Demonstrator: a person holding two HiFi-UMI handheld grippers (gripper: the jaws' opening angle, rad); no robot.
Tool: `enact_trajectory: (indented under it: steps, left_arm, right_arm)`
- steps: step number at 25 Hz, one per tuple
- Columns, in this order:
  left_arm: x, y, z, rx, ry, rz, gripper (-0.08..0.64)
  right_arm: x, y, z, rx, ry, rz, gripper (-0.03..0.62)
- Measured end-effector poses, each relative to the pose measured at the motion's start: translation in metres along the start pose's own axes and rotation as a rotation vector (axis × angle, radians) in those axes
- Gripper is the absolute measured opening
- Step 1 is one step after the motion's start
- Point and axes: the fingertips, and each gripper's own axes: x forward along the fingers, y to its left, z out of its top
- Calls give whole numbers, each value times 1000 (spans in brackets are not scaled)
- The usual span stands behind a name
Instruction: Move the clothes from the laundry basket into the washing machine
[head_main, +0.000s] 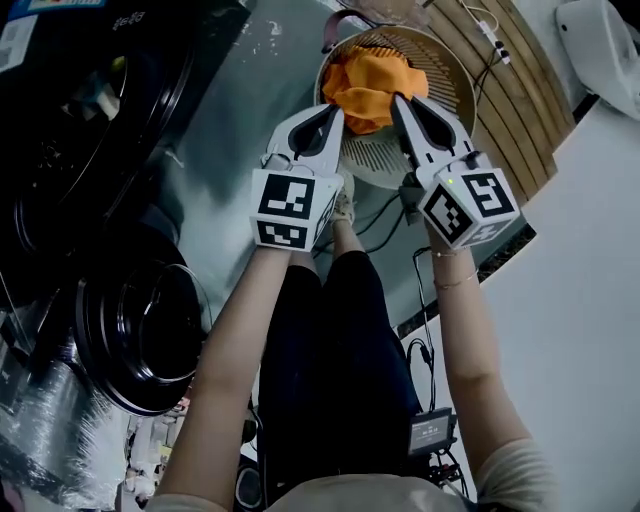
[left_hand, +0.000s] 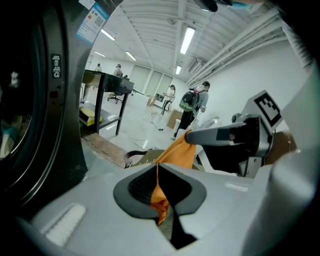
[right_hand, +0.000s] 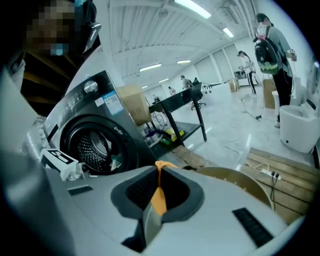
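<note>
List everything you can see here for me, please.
orange cloth: one, orange, held over the basket by both grippers
laundry basket: one, beige, on the floor ahead
washing machine: one, dark, at left, door open
wooden pallet: one, light wood, beside the basket
cables: several, black, on the floor
left gripper: one, white, shut on the cloth
right gripper: one, white, shut on the cloth
forearms: two, bare, behind the grippers

Wooden pallet (head_main: 525, 95) on the floor, black table (right_hand: 180, 100), person wearing a backpack (right_hand: 272, 50), small black box (head_main: 432, 431) trailing cables
</note>
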Motion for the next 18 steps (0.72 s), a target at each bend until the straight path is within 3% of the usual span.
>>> enact_trajectory:
  steps: [1, 3, 4, 7, 14, 15, 18]
  left_arm:
    - [-2, -4, 4, 5, -9, -21, 18]
    - [-8, -13, 14, 6, -38, -65, 208]
    - [-11, -16, 20, 9, -53, -83, 267]
    - [-19, -21, 32, 57, -75, -112, 290]
    - [-38, -12, 57, 101, -167, -163, 279]
    - [-41, -11, 58, 100, -180, -179, 248]
    - [-54, -12, 55, 87, -192, -192, 61]
  right_arm:
    - [-4, 12, 10, -22, -11, 18, 25]
    - [-10, 38, 27, -63, -17, 64, 25]
    - [-12, 51, 34, -80, -17, 92, 25]
    - [-14, 85, 45, -115, -6, 176, 25]
    - [-12, 133, 45, -90, -7, 280, 25]
    - [-11, 137, 45, -77, -1, 298, 25]
    - [-8, 148, 43, -62, 26, 347, 25]
